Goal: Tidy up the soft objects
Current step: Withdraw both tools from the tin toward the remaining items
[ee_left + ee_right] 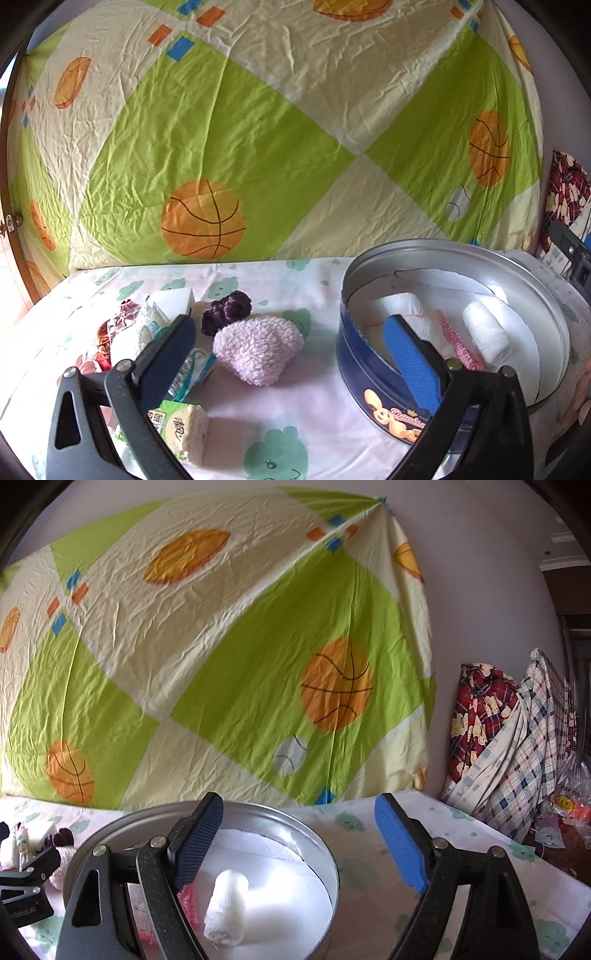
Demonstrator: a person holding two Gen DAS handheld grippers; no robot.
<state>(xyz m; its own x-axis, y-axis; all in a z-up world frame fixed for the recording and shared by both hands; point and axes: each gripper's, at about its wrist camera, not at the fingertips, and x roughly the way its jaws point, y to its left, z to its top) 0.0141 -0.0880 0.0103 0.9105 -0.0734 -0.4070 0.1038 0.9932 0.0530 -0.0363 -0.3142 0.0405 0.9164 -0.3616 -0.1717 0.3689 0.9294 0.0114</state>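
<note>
A round blue cookie tin (369,373) stands at the right of the table. It holds a white gauze roll (485,330), a pink knitted piece (456,341) and a white cloth (410,310). A fluffy pink sock (256,349) and a dark purple scrunchie (226,312) lie left of the tin. My left gripper (291,332) is open and empty, low over the sock. My right gripper (299,823) is open and empty above the tin (295,821); the gauze roll (226,906) lies below it.
Tissue packs (186,430) and wrapped items (122,328) lie at the table's left. A basketball-print sheet (236,133) hangs behind the table. Folded plaid bedding (509,746) is stacked at the right. The left gripper's body (22,871) shows at the right wrist view's left edge.
</note>
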